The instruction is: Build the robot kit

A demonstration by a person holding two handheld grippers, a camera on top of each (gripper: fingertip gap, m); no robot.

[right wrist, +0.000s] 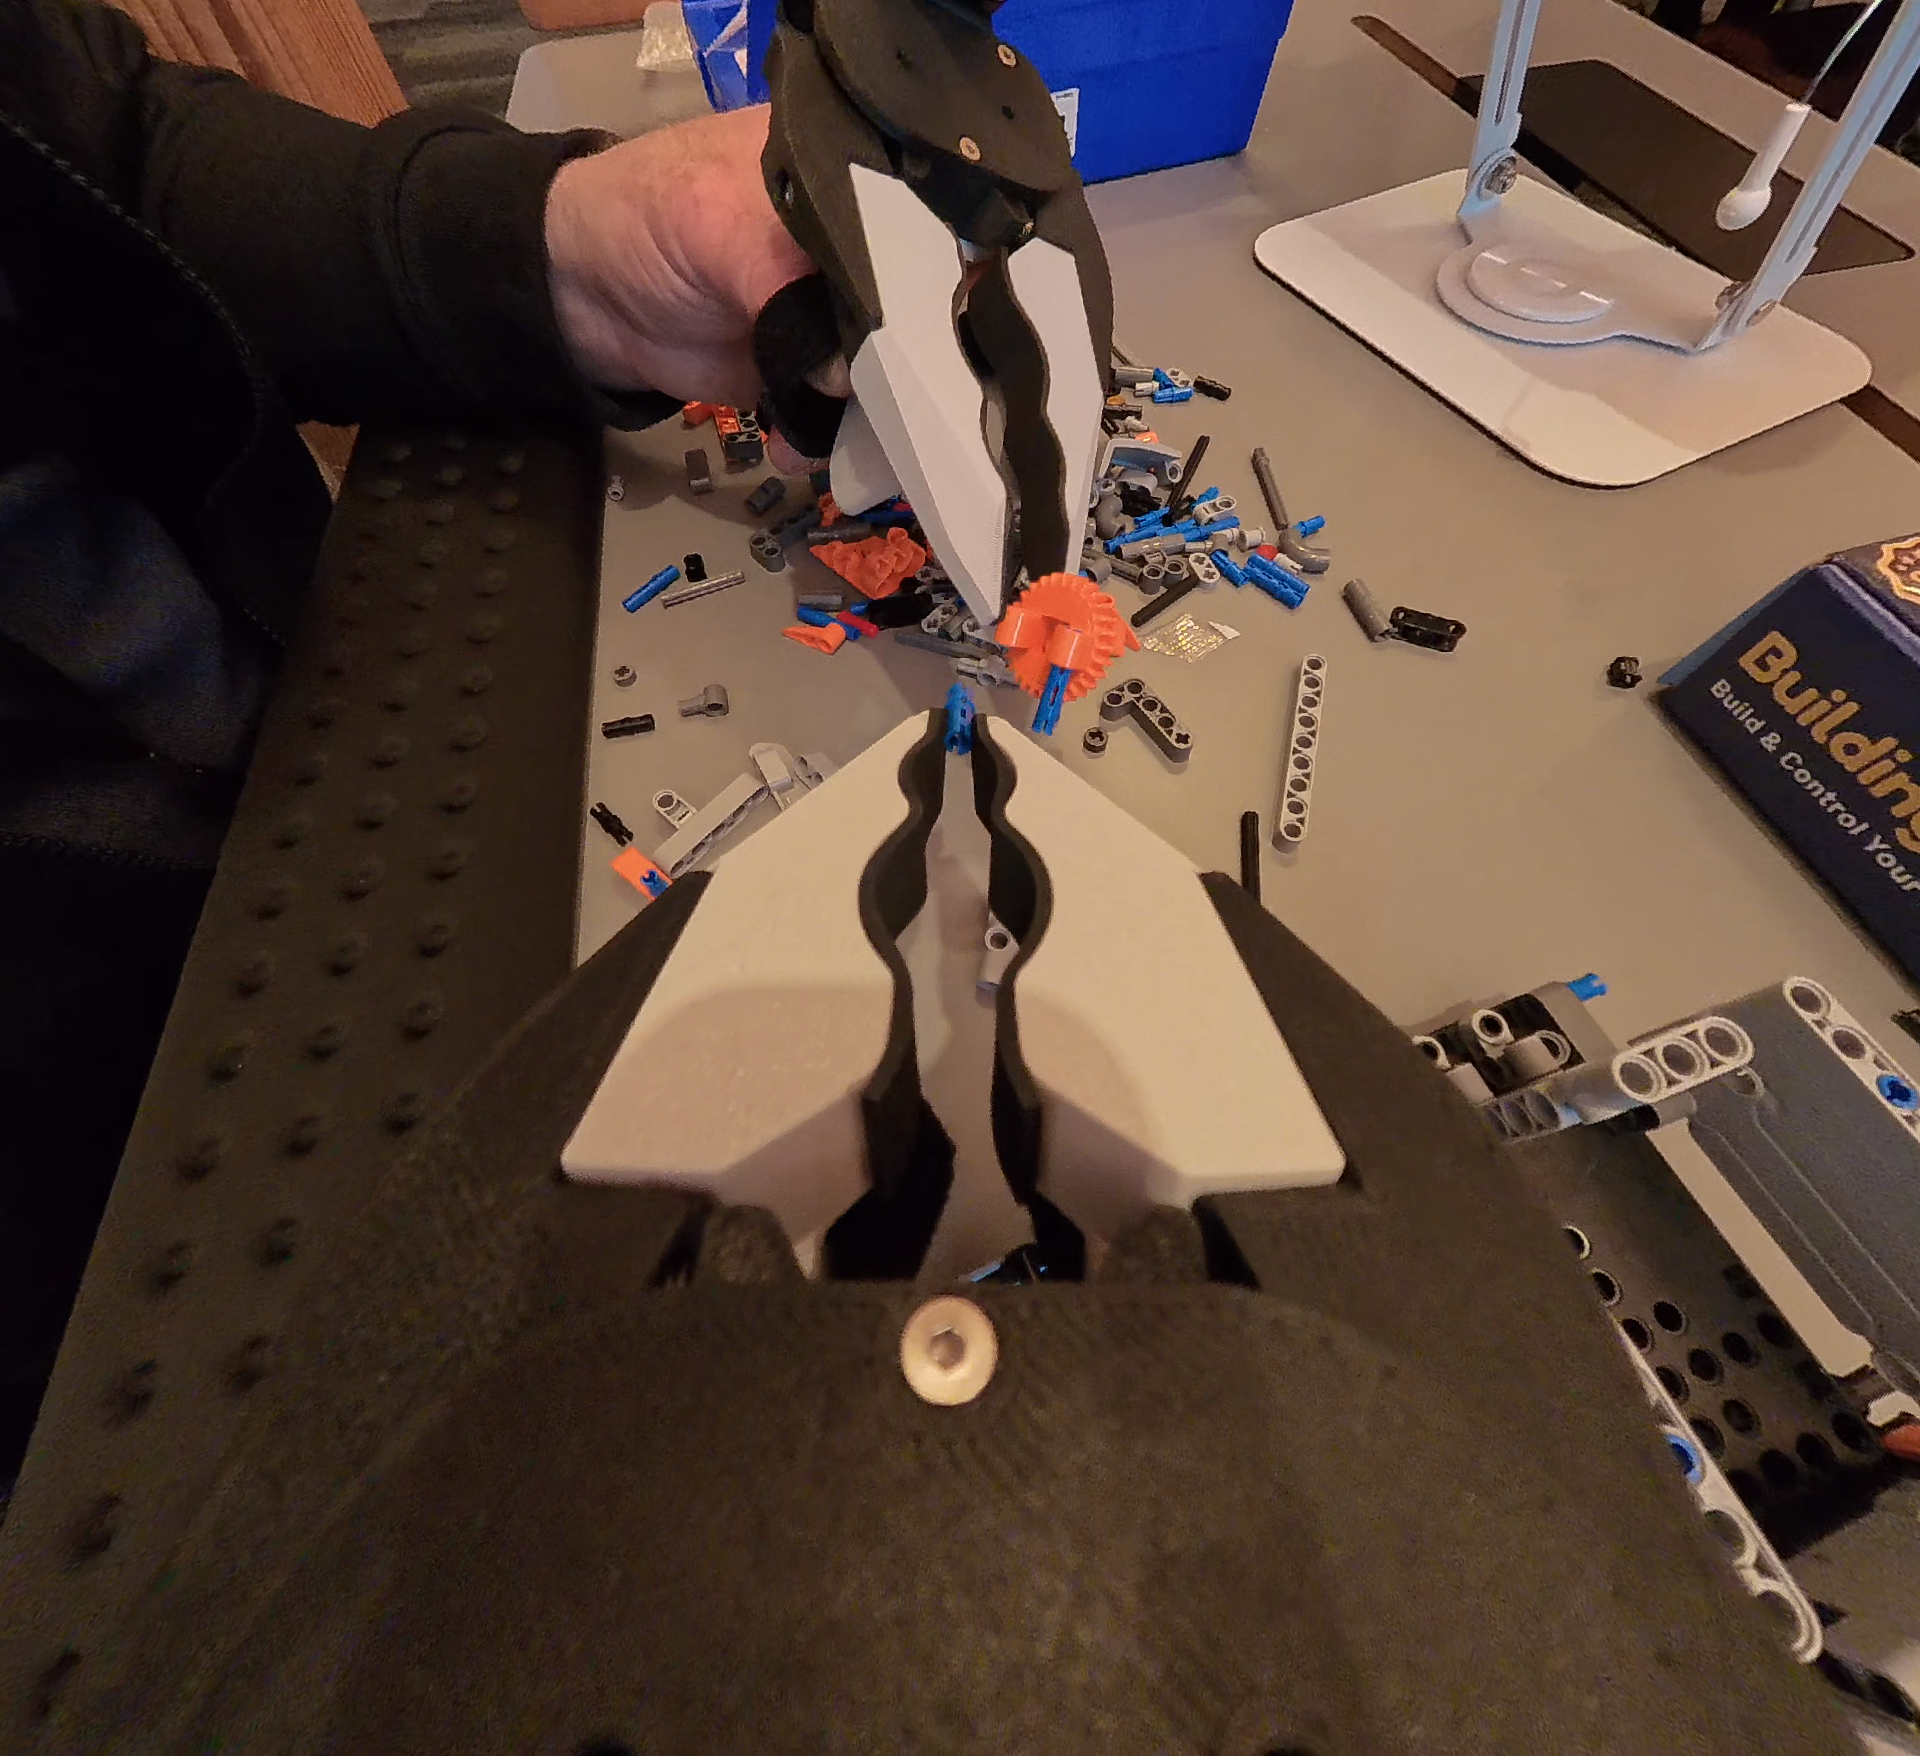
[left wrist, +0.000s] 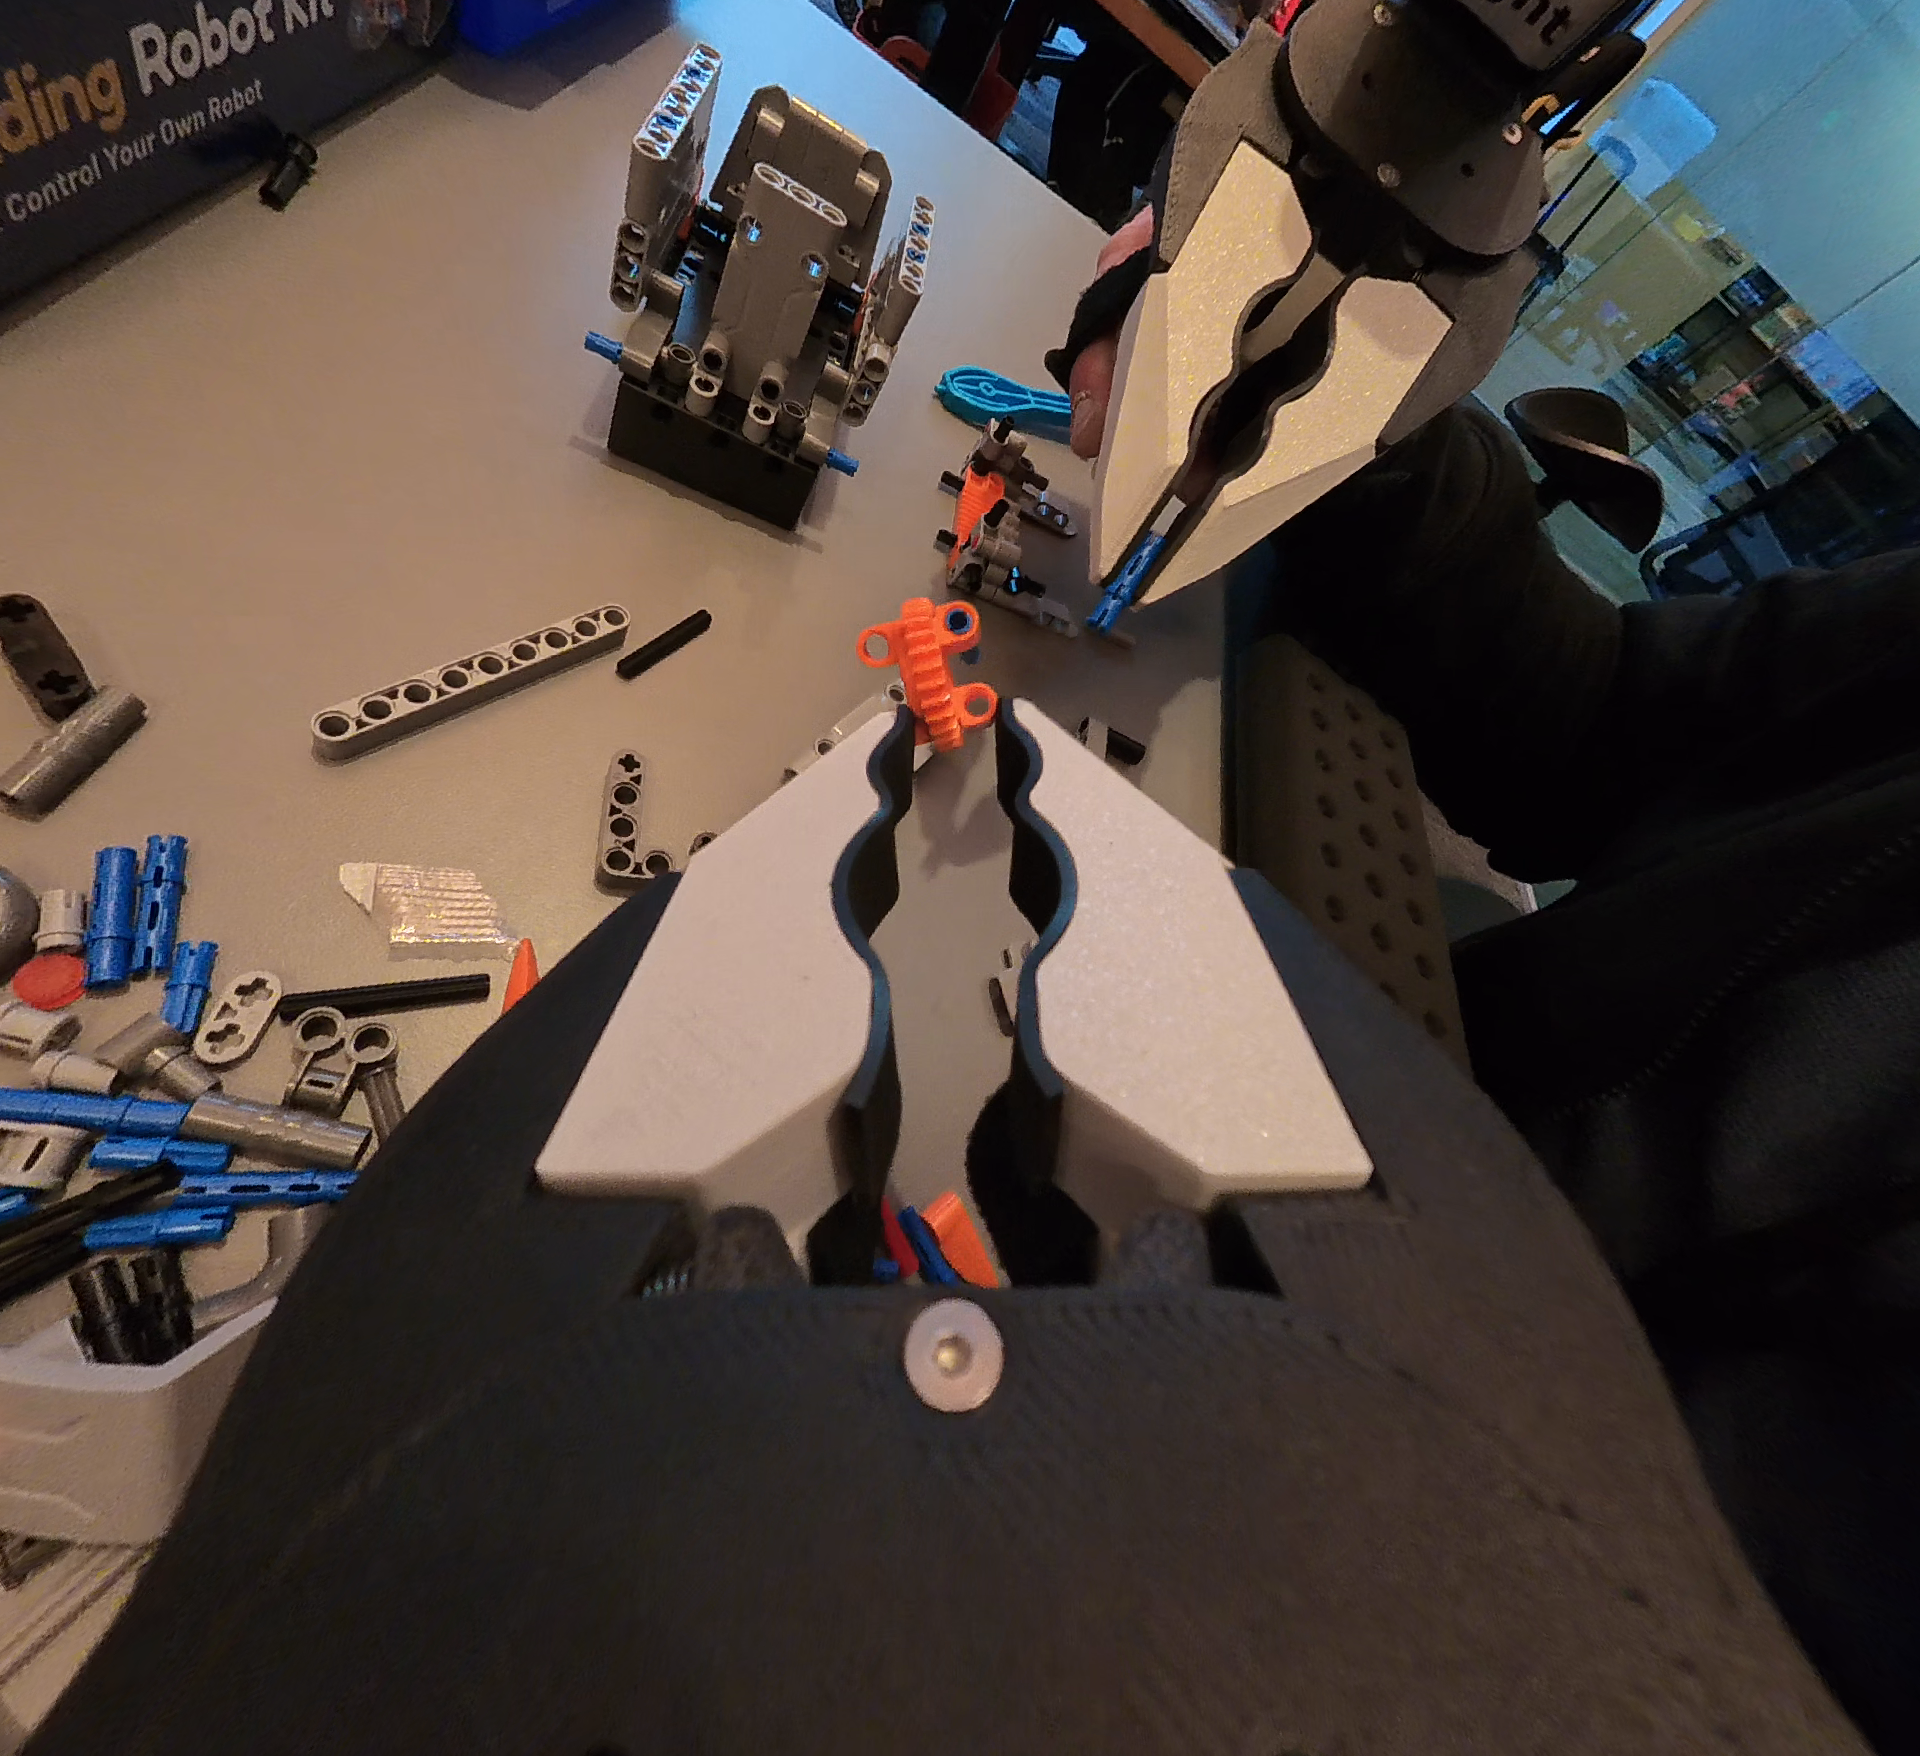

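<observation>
My left gripper [left wrist: 951, 719] is shut on an orange gear piece [left wrist: 925, 667] and holds it above the grey table [left wrist: 312, 459]. In the right wrist view this gripper [right wrist: 1003, 600] comes down from above, and the orange gear [right wrist: 1065, 636] has a blue pin stuck in it. My right gripper [right wrist: 961, 724] is shut on a small blue pin [right wrist: 958, 719], a short way in front of the gear. In the left wrist view the right gripper [left wrist: 1127, 579] hangs at the upper right with the blue pin [left wrist: 1122, 584] at its tip.
A part-built grey model [left wrist: 748, 304] stands mid-table. A small orange-and-grey subassembly [left wrist: 992, 511] and a teal tool [left wrist: 997, 392] lie by the table's edge. Loose parts [right wrist: 1143, 543] are piled near a blue bin [right wrist: 1143, 23], a kit box [right wrist: 1818, 750] and a white stand [right wrist: 1558, 324]. Spacing between my two grippers at the tips: around 5 cm.
</observation>
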